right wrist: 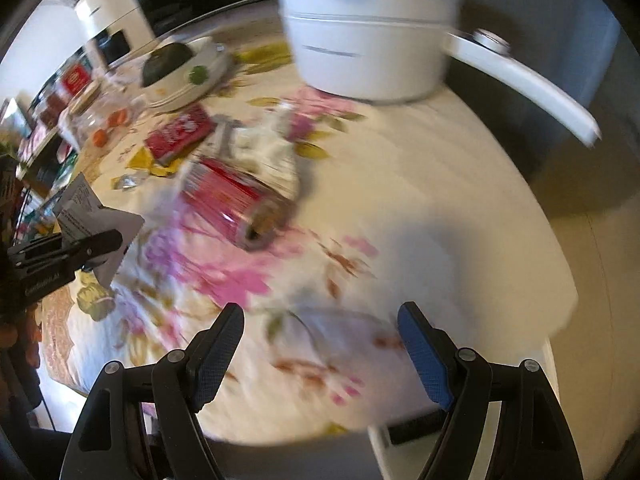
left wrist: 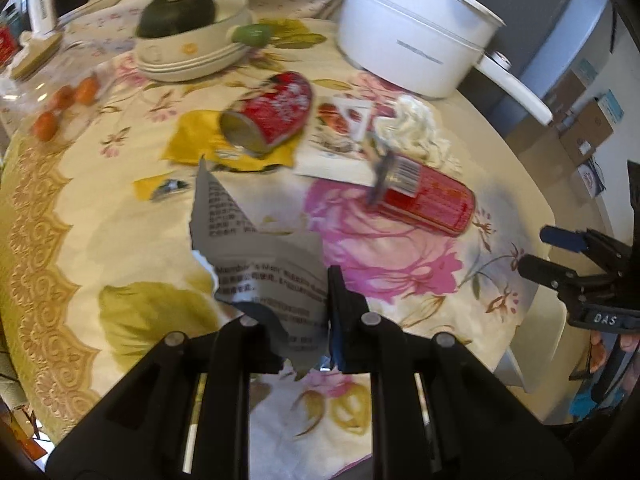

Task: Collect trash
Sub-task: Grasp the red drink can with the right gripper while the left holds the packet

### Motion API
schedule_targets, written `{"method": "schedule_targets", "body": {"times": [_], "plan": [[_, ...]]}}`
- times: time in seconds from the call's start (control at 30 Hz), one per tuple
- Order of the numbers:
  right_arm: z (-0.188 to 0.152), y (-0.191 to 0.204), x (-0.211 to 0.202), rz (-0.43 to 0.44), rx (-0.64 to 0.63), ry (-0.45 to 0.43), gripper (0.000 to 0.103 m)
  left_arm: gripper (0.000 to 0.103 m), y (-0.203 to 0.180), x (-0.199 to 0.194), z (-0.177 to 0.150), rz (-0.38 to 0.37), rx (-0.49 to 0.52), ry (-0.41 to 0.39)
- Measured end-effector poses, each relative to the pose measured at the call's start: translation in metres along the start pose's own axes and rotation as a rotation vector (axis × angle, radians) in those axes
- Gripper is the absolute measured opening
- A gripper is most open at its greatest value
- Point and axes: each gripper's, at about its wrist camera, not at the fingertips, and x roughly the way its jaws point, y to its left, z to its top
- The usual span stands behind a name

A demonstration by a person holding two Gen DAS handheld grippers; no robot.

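My left gripper is shut on a torn grey printed paper and holds it above the floral tablecloth; the paper also shows in the right wrist view. My right gripper is open and empty above the cloth near the table's near edge, and it also shows at the right of the left wrist view. Two red cans lie on their sides: one on a yellow wrapper, the other, nearer my right gripper. A crumpled white tissue and a printed card lie between them.
A white pot with a long handle stands at the back right, also in the right wrist view. A stack of bowls and plates holds a dark green squash. Small orange fruits lie in a clear container at the left. Boxes stand beyond the table.
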Motion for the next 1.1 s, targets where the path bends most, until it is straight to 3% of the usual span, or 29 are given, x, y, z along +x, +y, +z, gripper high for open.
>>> {"method": "schedule_targets", "body": {"times": [0.3, 0.7, 0.77, 0.9, 1.1], "plan": [[0.048, 0.051, 0.034, 0.035, -0.115, -0.011, 0.081, 0.018, 0.034, -0.009, -0.002, -0.040, -0.101, -0.007], [0.065, 0.070, 0.083, -0.055, -0.165, 0.077, 0.080, 0.018, 0.043, -0.011, 0.001, -0.066, -0.145, -0.014], [0.063, 0.071, 0.087, -0.065, -0.166, 0.082, 0.077, 0.018, 0.042, -0.012, 0.001, -0.065, -0.146, -0.015], [0.058, 0.074, 0.087, -0.062, -0.194, 0.090, 0.061, 0.018, 0.041, -0.013, 0.001, -0.064, -0.142, -0.017], [0.044, 0.075, 0.072, -0.048, -0.209, 0.069, 0.059, 0.018, 0.035, -0.016, 0.001, -0.071, -0.132, -0.025]]}}
